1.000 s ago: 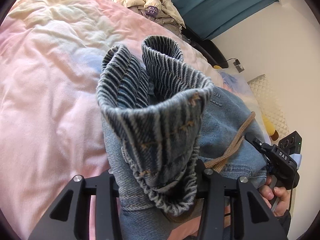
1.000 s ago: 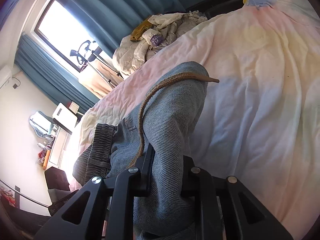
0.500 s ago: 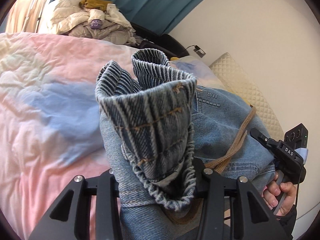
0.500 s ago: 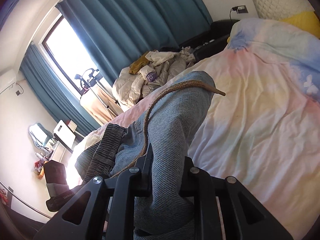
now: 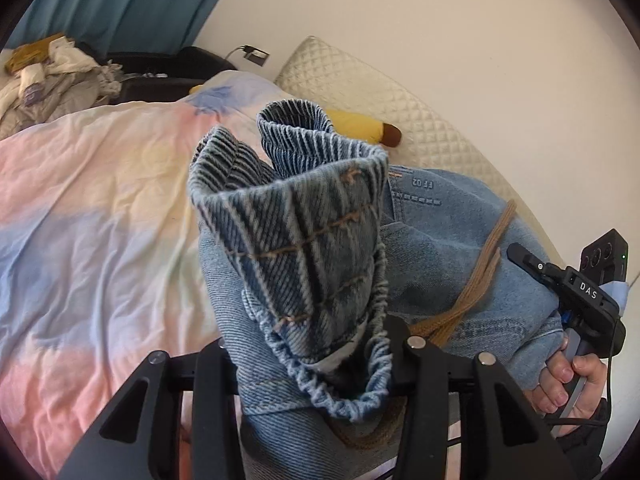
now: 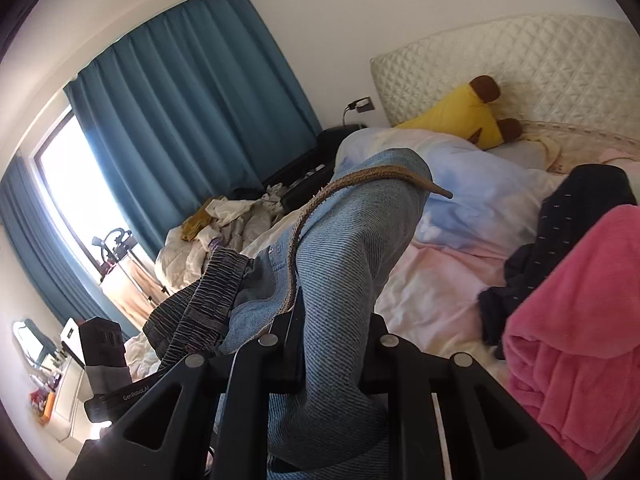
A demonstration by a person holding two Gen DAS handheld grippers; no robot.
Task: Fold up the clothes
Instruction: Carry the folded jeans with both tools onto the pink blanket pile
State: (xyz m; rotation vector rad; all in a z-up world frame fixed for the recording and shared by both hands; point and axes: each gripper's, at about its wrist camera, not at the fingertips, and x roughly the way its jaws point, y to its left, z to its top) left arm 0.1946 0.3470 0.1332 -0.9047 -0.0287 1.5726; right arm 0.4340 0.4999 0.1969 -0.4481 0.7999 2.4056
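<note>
Left-wrist view. The left gripper has its jaws partly closed on a thick bunch of the denim garment, gripping it at the gathered elastic waistband, which stands up in a loose roll above the fingers. The garment hangs clear of the pastel duvet, which lies below and to the left. A brown drawstring trails across the denim toward the right, where a hand holds the right gripper's handle at the frame edge. A yellow plush toy lies far off against the quilted headboard.

Right-wrist view. The right gripper has its jaws nearly closed on a narrower fold of the same garment, with the drawstring running over the crest of the cloth. To the far left, a heap of unfolded laundry sits below the blue curtain; to the near right lie a dark garment and a pink towel.

Risks, as judged. The left grip holds bulky, rolled elastic, so layers may slip out unevenly and spoil the fold line. The loose drawstring may snag on a finger or be trapped inside the fold. Laying the denim down to the right would likely land it on the dark garment or the towel.
</note>
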